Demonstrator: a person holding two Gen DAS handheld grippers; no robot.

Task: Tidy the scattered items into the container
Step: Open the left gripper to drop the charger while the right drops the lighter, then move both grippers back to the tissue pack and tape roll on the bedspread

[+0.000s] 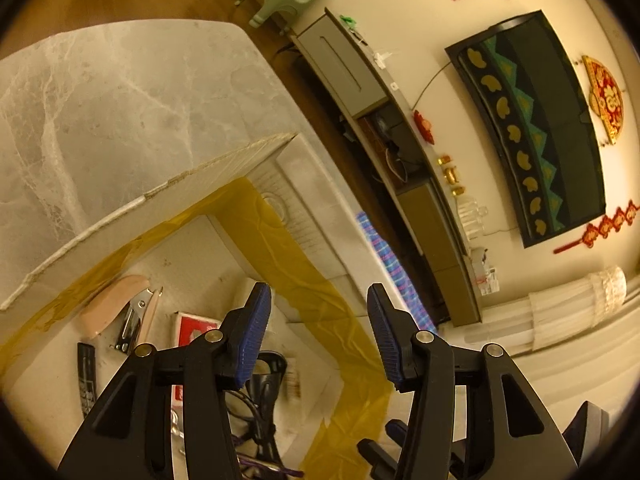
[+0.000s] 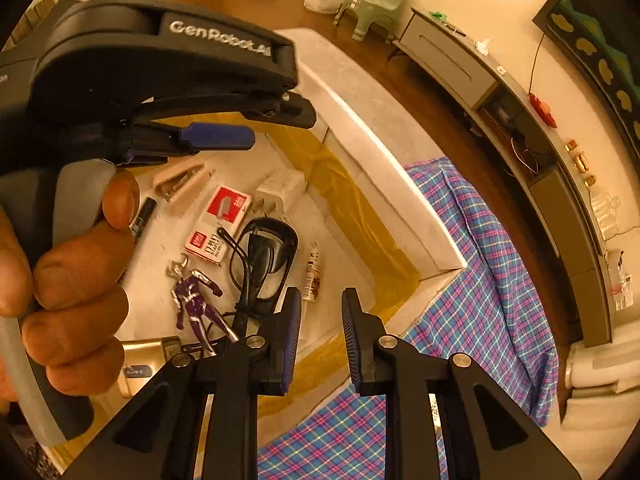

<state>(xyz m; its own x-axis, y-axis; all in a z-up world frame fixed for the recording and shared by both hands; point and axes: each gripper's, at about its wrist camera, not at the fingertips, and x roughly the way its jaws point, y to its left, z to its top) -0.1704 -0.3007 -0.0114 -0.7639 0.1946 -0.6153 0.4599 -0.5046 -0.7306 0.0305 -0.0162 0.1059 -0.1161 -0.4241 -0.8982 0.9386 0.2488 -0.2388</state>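
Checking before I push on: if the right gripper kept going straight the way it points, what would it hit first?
Probably the right gripper meets the box's taped bottom edge near the small tube; depth is unclear.

Black grippers (image 2: 320, 334); ribbed blue pads (image 1: 254, 332); silver pivot screws; white "GenRobot.AI" lettering.

Toy figure (image 2: 196, 300) — inside white box (image 2: 384, 184)

Inside the box (image 2: 400, 184) in front of me: staple pack (image 2: 224, 220), left of it stapler (image 2: 180, 180), glasses (image 2: 264, 256) and figurine (image 2: 196, 300) nearer me.
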